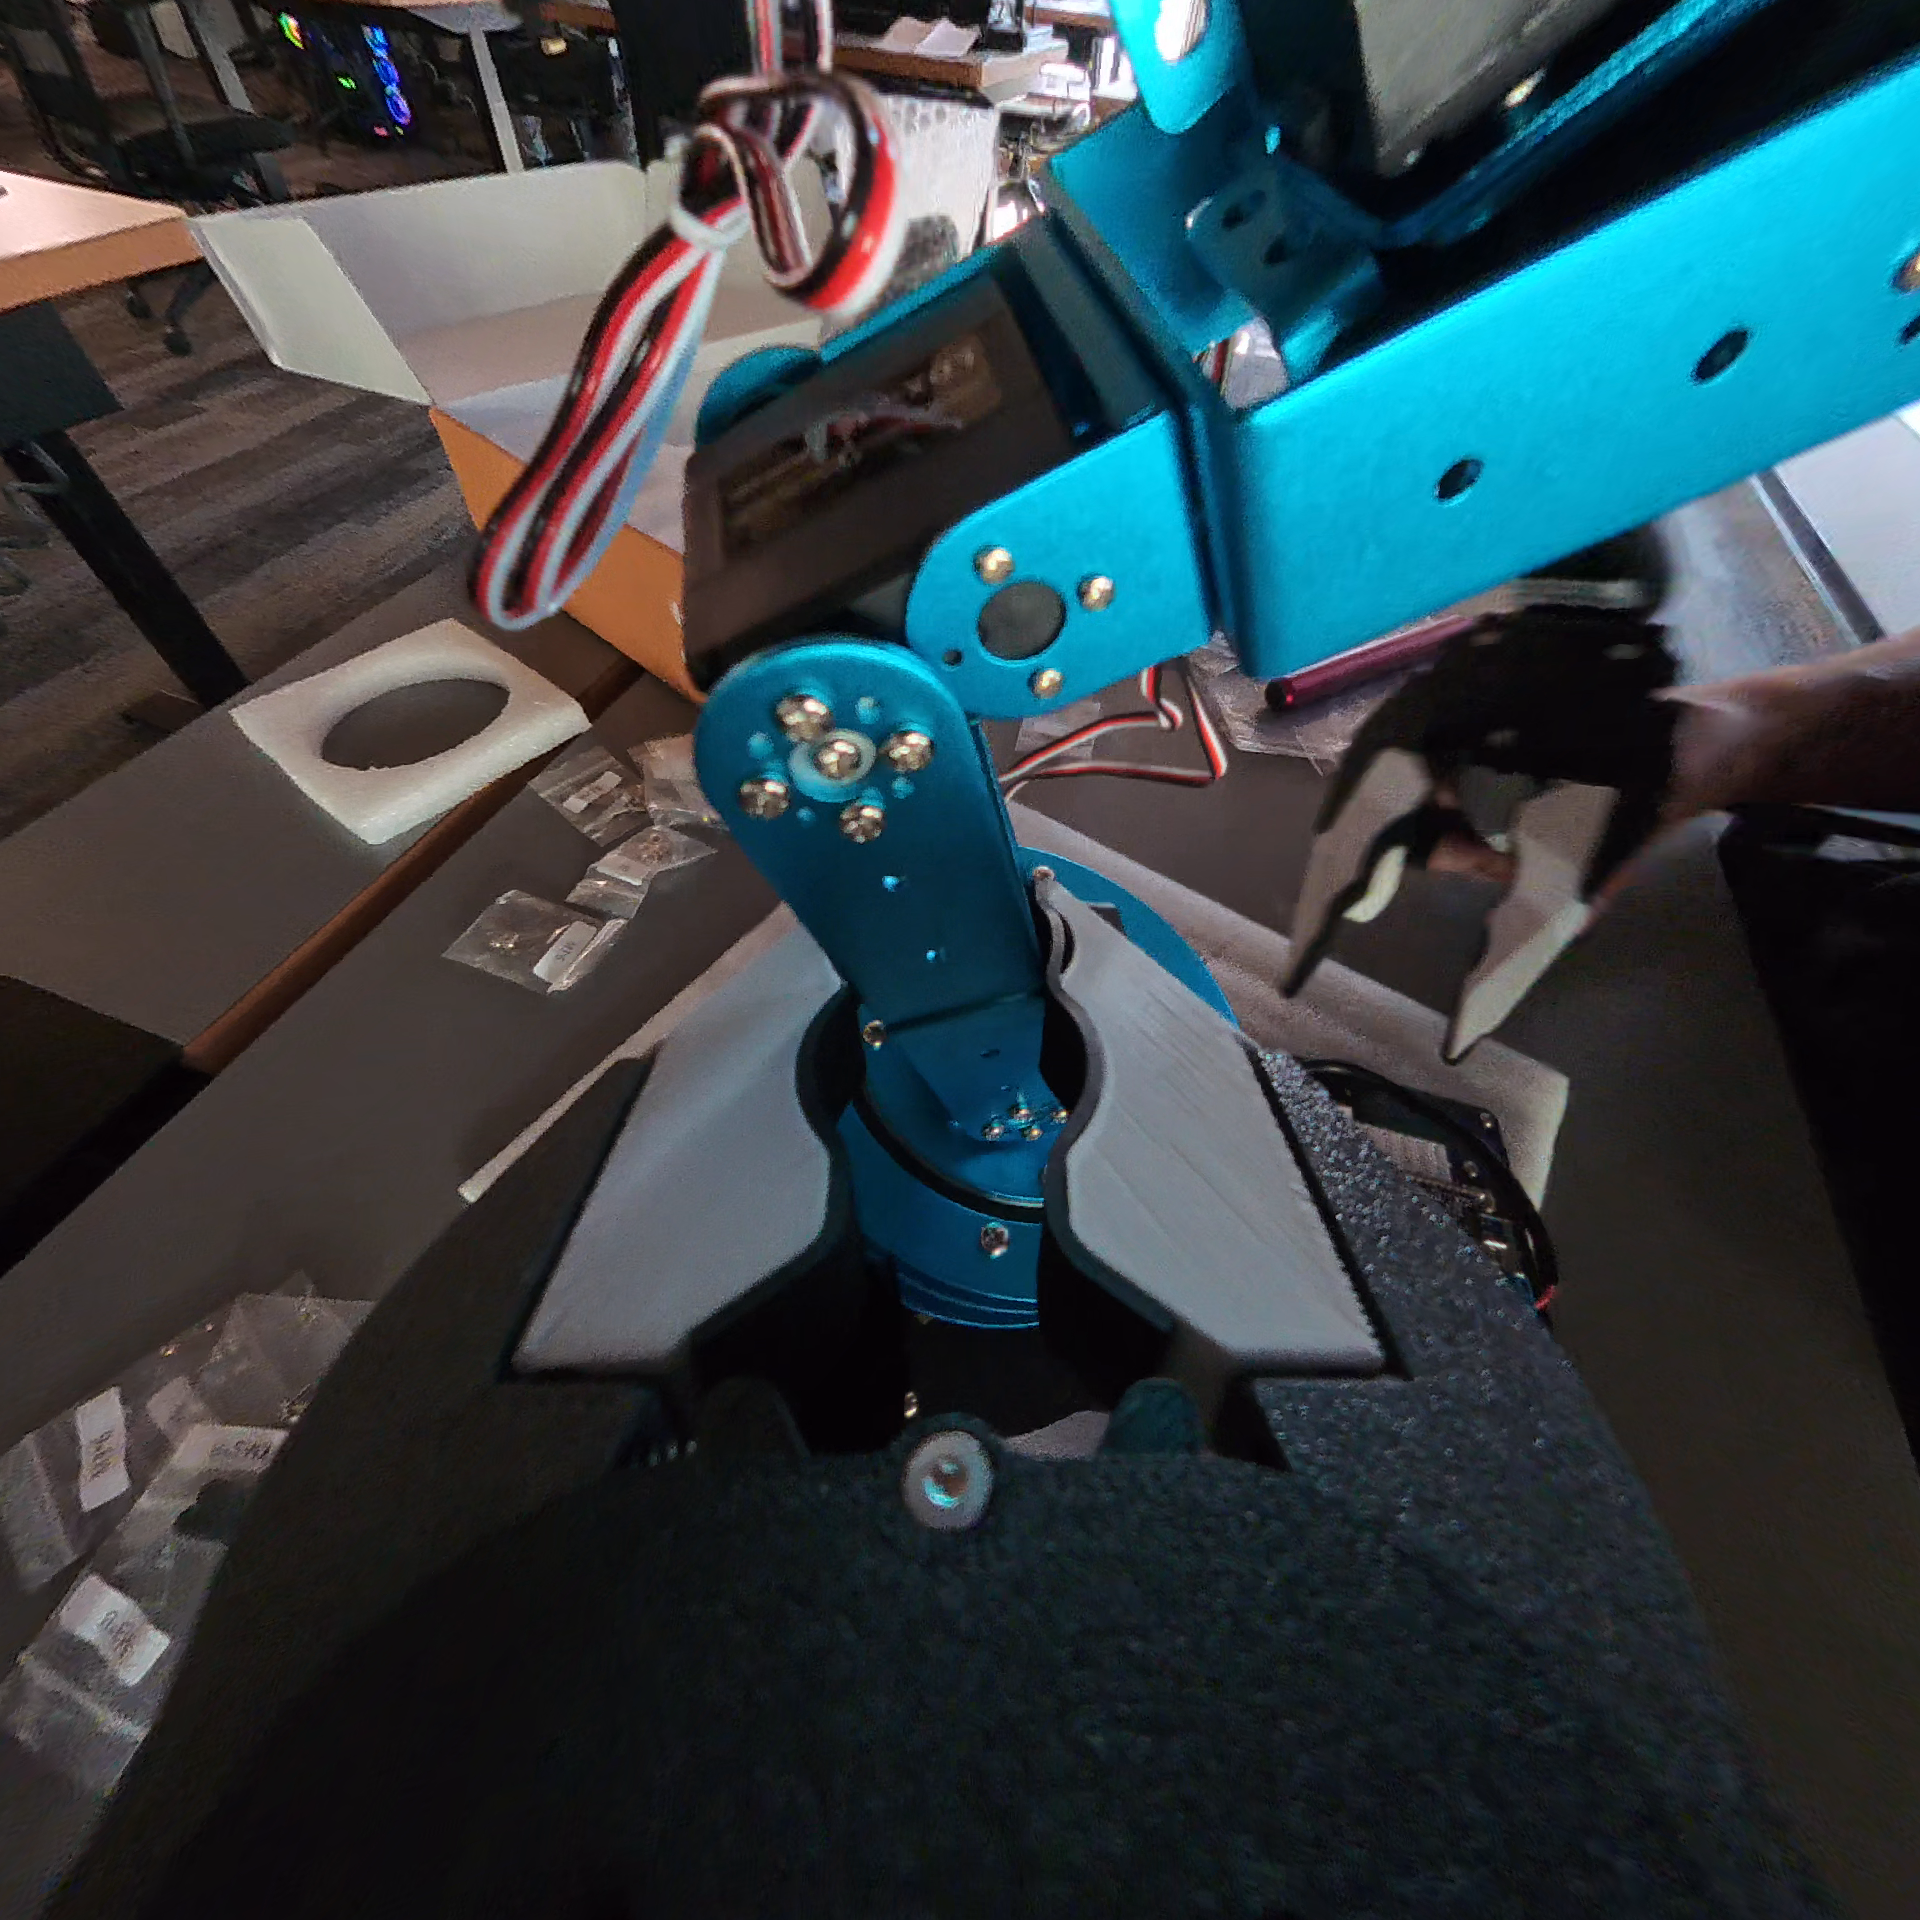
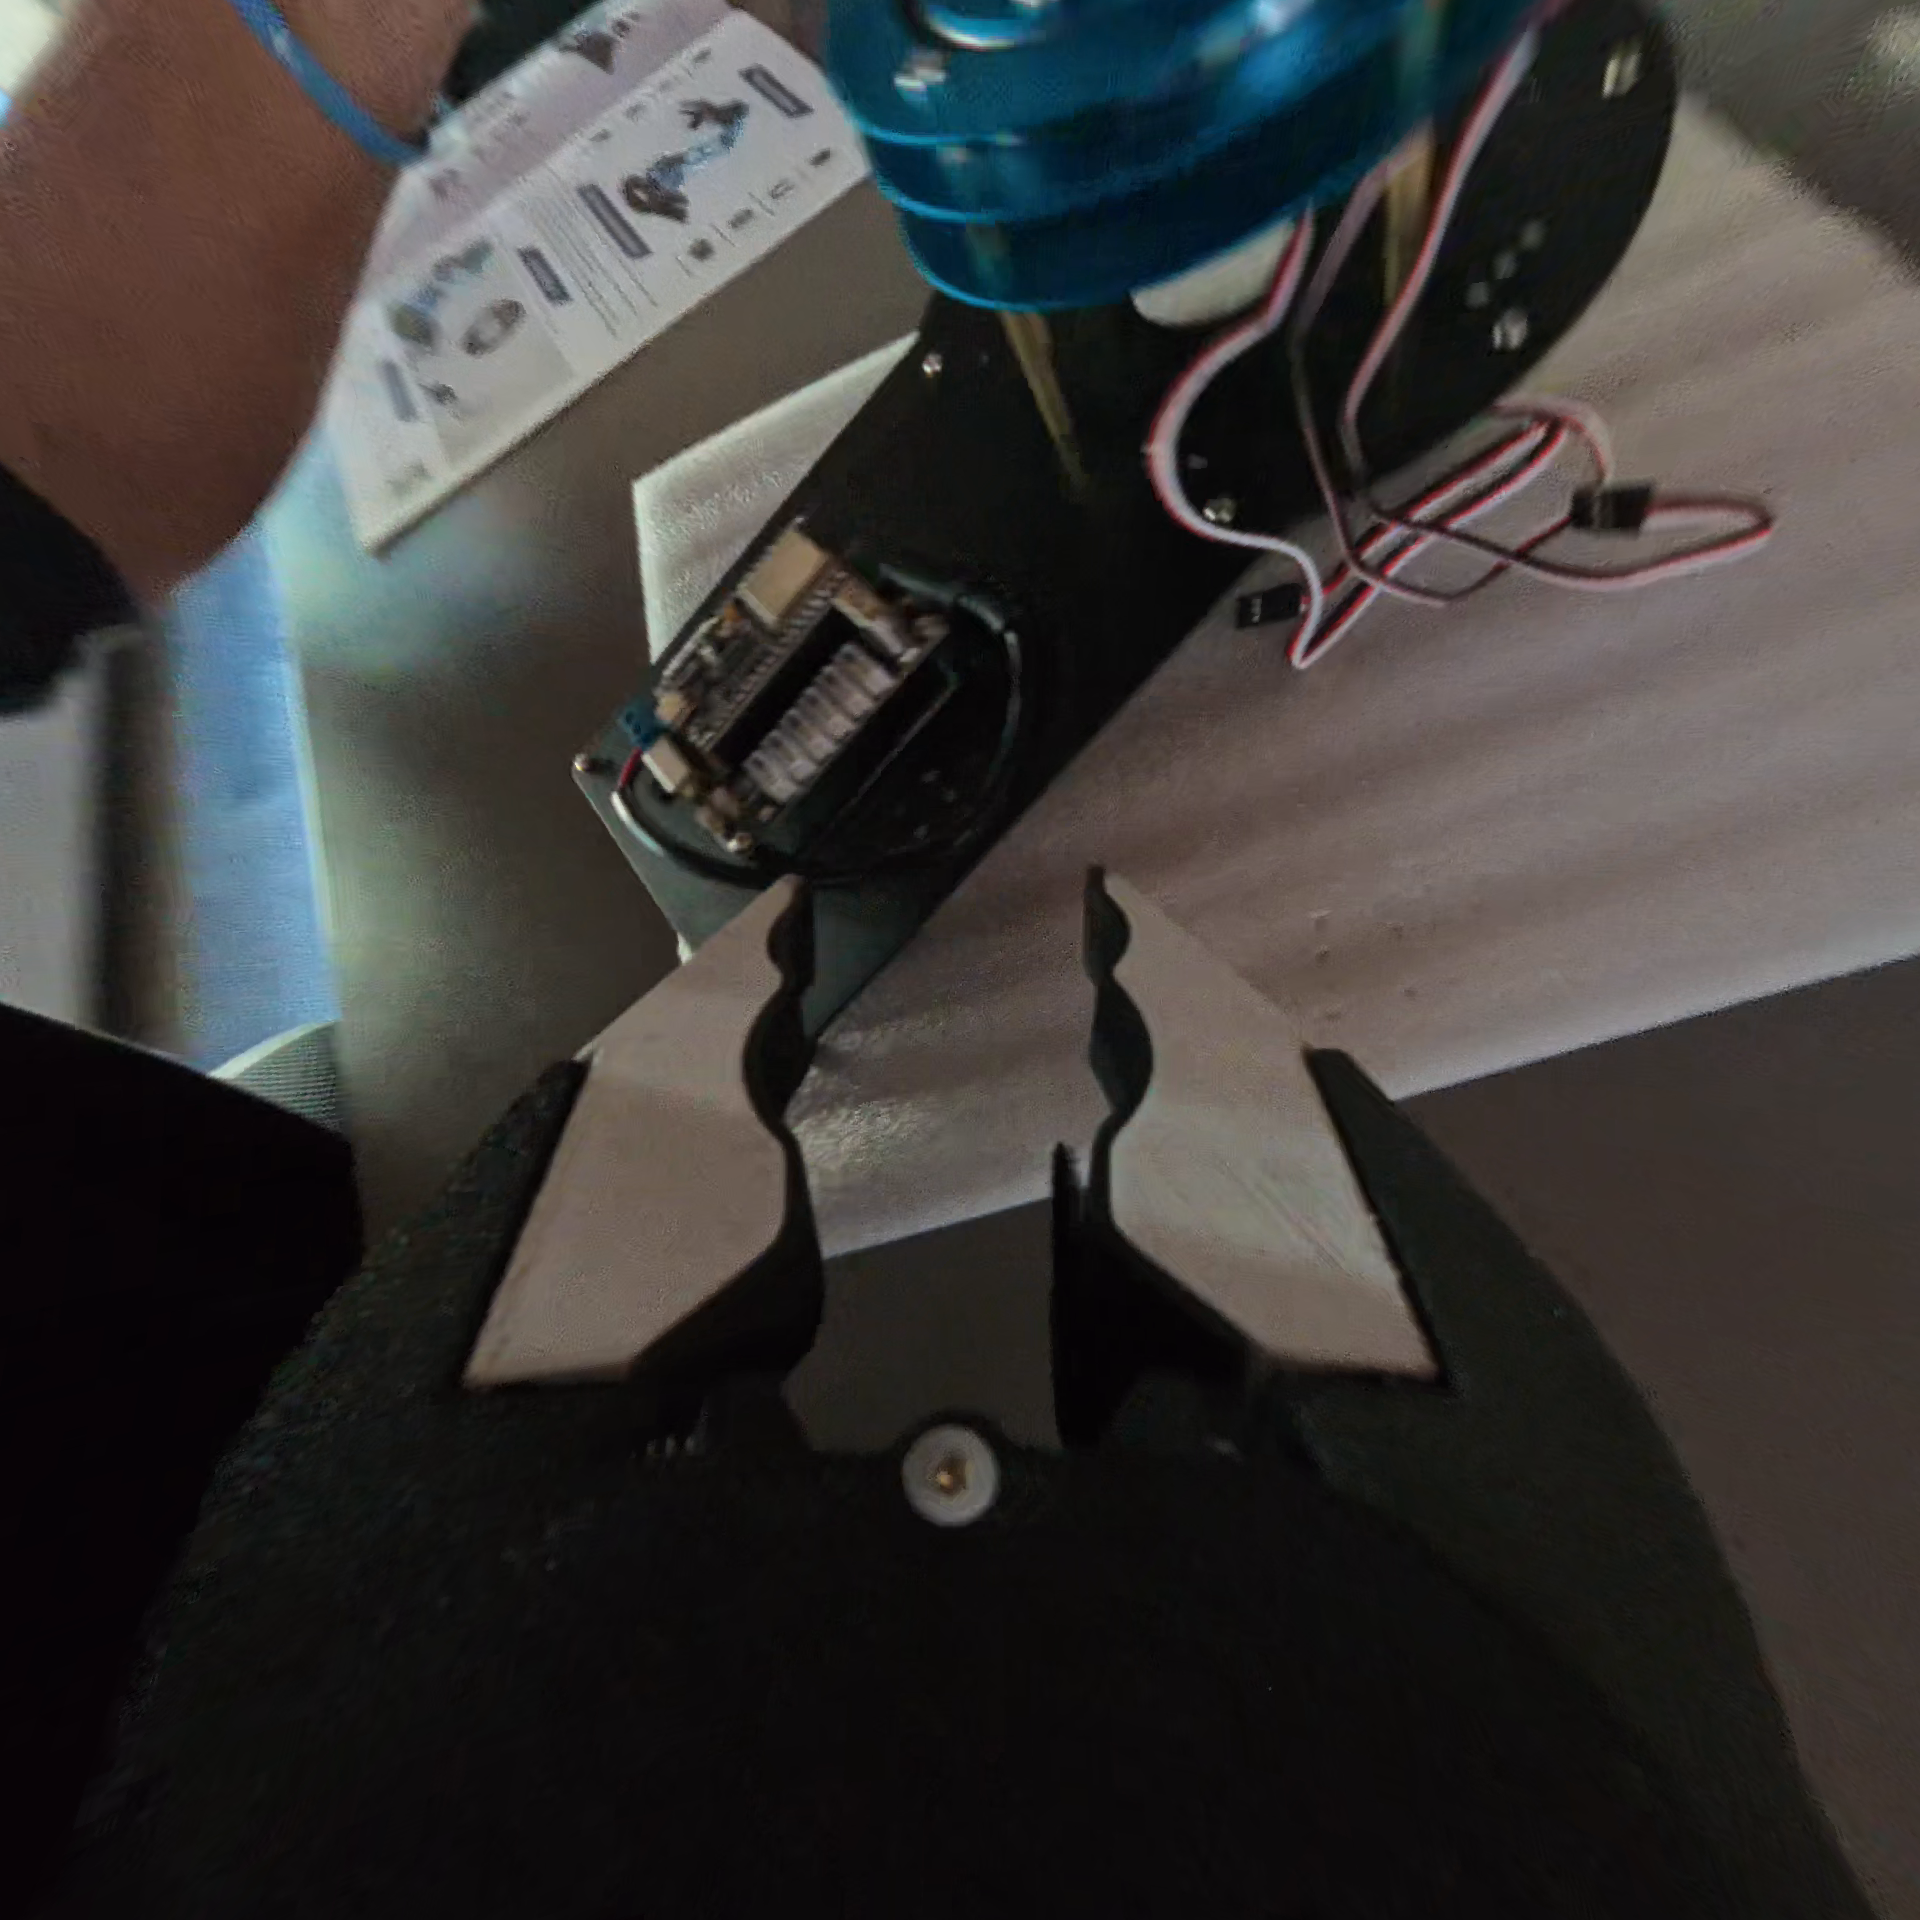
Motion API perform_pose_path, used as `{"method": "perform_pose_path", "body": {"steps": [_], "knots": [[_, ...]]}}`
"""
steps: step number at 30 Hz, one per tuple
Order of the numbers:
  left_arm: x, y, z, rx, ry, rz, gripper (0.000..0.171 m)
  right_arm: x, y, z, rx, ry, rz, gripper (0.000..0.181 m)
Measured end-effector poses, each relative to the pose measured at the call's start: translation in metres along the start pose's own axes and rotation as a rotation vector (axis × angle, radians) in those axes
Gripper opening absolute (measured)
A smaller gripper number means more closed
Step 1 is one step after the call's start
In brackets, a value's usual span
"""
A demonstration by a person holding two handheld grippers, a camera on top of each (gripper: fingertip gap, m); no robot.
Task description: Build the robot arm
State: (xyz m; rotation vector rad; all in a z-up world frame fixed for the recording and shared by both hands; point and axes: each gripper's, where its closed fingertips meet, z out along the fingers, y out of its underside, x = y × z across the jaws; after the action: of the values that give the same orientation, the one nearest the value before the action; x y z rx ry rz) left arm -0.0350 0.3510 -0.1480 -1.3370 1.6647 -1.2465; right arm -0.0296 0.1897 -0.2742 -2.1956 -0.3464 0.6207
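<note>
In the left wrist view my left gripper (image 1: pixel 935 1049) is shut on the lower bracket of a blue metal robot arm (image 1: pixel 883 883), just above its round blue base (image 1: pixel 935 1236). The arm's upper links and black servo (image 1: pixel 862 468) lean overhead, with a loop of red, white and black wires (image 1: pixel 613 416). My right gripper (image 1: pixel 1371 1013) hangs to the right, open and empty. In the right wrist view it (image 2: pixel 940 894) is open over the grey mat (image 2: pixel 1455 831), next to the black base plate (image 2: pixel 1018 499) with a circuit board (image 2: pixel 800 686). The blue base (image 2: pixel 1091 135) is above.
A person's forearm (image 2: pixel 156 291) is at the upper left, over an instruction leaflet (image 2: pixel 582 239). Loose servo wires (image 2: pixel 1455 540) lie on the mat. A white foam piece with a hole (image 1: pixel 416 727), small bags of screws (image 1: pixel 540 935), an open box (image 1: pixel 499 312) and a purple rod (image 1: pixel 1361 665) lie around. There is about 20 cm between the tips of the two grippers.
</note>
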Motion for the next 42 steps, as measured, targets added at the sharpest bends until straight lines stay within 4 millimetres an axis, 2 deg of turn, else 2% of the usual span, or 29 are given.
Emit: {"method": "perform_pose_path", "body": {"steps": [1, 2, 4, 6, 8, 13, 16, 22, 25, 28, 31, 34, 39, 42], "knots": [[0.003, -0.002, -0.003, 0.006, -0.006, 0.004, 0.026, 0.003, 0.001, 0.005, -0.038, -0.094, 0.071, 0.056], [0.005, -0.003, -0.005, 0.009, -0.012, 0.008, 0.026, -0.003, 0.002, 0.009, -0.087, -0.222, 0.131, 0.056], [0.009, -0.006, -0.008, 0.016, -0.024, 0.012, 0.025, -0.013, 0.005, 0.016, -0.160, -0.365, 0.171, 0.056], [0.012, -0.008, -0.009, 0.018, -0.027, 0.014, 0.025, -0.019, 0.007, 0.027, -0.209, -0.414, 0.167, 0.047], [0.013, -0.007, -0.009, 0.013, -0.025, 0.007, 0.025, -0.015, 0.007, 0.035, -0.249, -0.401, 0.173, 0.022], [0.010, -0.002, -0.016, 0.008, -0.062, -0.043, 0.025, -0.015, 0.001, 0.031, -0.249, -0.592, 0.496, 0.006], [0.011, -0.004, -0.027, 0.035, -0.111, -0.080, 0.024, -0.007, -0.009, 0.019, -0.284, -0.627, 0.524, 0.004], [0.011, -0.015, -0.054, 0.105, -0.369, -0.192, 0.026, 0.039, -0.055, -0.015, -0.445, -0.641, 0.440, 0.004], [0.023, -0.024, -0.066, 0.134, -0.500, -0.266, 0.026, 0.043, -0.077, -0.037, -0.575, -0.739, 0.416, 0.003], [0.036, -0.029, -0.071, 0.149, -0.602, -0.344, 0.025, 0.046, -0.085, -0.050, -0.725, -0.769, 0.316, 0.004], [0.043, -0.016, -0.066, 0.144, -0.747, -0.397, 0.025, 0.071, -0.085, -0.037, -0.838, -0.715, 0.178, 0.003], [0.053, 0.002, -0.058, 0.147, -0.859, -0.473, 0.025, 0.092, -0.081, -0.022, -0.958, -0.733, 0.161, 0.003], [0.082, 0.014, -0.053, 0.165, -0.977, -0.577, 0.027, 0.097, -0.085, -0.025, -1.148, -0.873, 0.013, 0.005], [0.093, 0.021, -0.049, 0.127, -1.005, -0.609, 0.028, 0.098, -0.074, -0.023, -1.242, -0.938, -0.096, 0.005]]}}
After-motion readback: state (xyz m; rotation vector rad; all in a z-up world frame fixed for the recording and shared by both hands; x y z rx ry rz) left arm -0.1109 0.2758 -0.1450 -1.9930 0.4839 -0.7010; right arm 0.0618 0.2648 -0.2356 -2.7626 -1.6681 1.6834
